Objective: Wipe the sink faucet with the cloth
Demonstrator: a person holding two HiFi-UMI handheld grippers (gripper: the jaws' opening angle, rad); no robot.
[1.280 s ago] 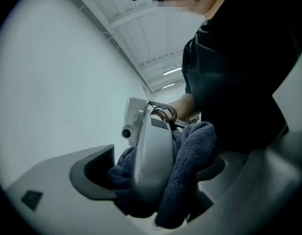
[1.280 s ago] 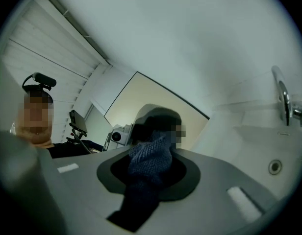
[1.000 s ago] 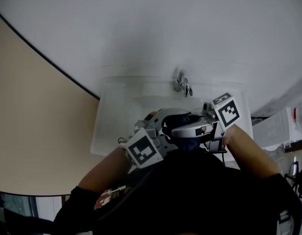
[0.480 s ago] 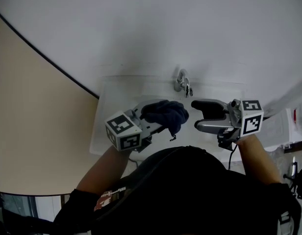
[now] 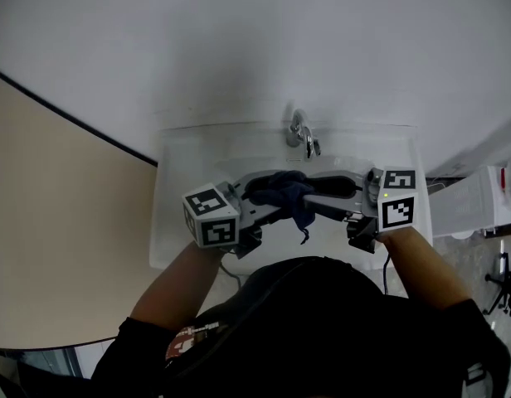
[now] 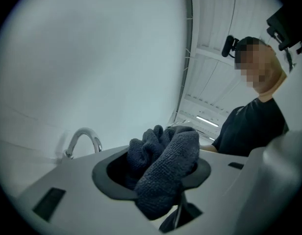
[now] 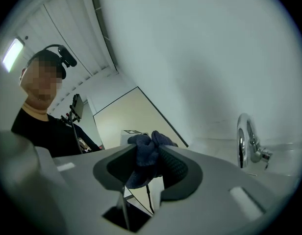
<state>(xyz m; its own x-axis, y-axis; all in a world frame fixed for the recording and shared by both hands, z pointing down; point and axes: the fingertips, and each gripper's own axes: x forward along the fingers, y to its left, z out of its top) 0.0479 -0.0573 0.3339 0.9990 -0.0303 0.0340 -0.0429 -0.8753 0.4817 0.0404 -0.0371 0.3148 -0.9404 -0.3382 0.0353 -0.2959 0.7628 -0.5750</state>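
The left hand-held gripper [image 5: 262, 199] clamped the bunched dark-blue terry cloth [image 5: 280, 189]; the right hand-held gripper [image 5: 320, 196], its jaws just closing, pinched it too, near the curved chrome faucet [image 5: 301, 133].

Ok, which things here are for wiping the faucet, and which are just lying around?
For the job: dark blue cloth, faucet, sink.
Just lying about: white ribbed unit right of the sink, dark stand.

Nubbly terry cloth [image 6: 165, 163], shiny metal faucet [image 5: 299, 131]
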